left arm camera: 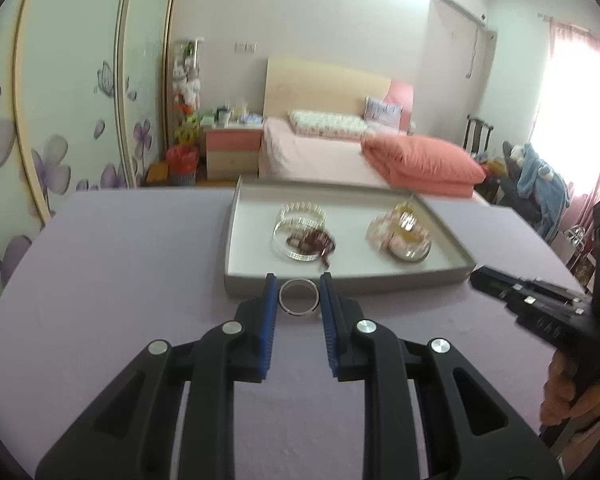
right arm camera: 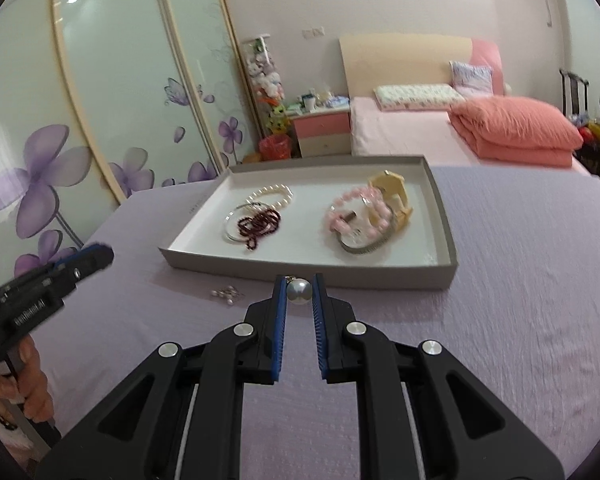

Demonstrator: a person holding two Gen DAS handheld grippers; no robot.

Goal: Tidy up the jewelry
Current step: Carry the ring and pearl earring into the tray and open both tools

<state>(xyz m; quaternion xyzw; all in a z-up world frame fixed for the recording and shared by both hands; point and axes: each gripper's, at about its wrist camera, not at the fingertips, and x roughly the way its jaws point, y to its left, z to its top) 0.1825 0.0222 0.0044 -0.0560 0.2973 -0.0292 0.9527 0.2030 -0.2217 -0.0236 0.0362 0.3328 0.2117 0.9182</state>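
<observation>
A grey tray [left arm camera: 340, 282] [right arm camera: 446, 236] on the purple table holds a clear bangle with dark red beads [left arm camera: 310, 240] [right arm camera: 260, 222] on the left and pink beads with a yellow watch [left arm camera: 400, 232] [right arm camera: 374, 210] on the right. My left gripper [left arm camera: 299, 294] is closed around a silver ring [left arm camera: 299, 297] just before the tray's near wall. My right gripper [right arm camera: 299, 290] is shut on a pearl earring [right arm camera: 299, 291] near the tray's front wall. The left gripper shows at the left edge of the right wrist view [right arm camera: 96, 256].
A small silver piece [right arm camera: 227, 293] lies on the purple cloth left of my right gripper. The right gripper's body [left arm camera: 540, 304] sits at the right of the left wrist view. A bed and nightstand stand beyond the table.
</observation>
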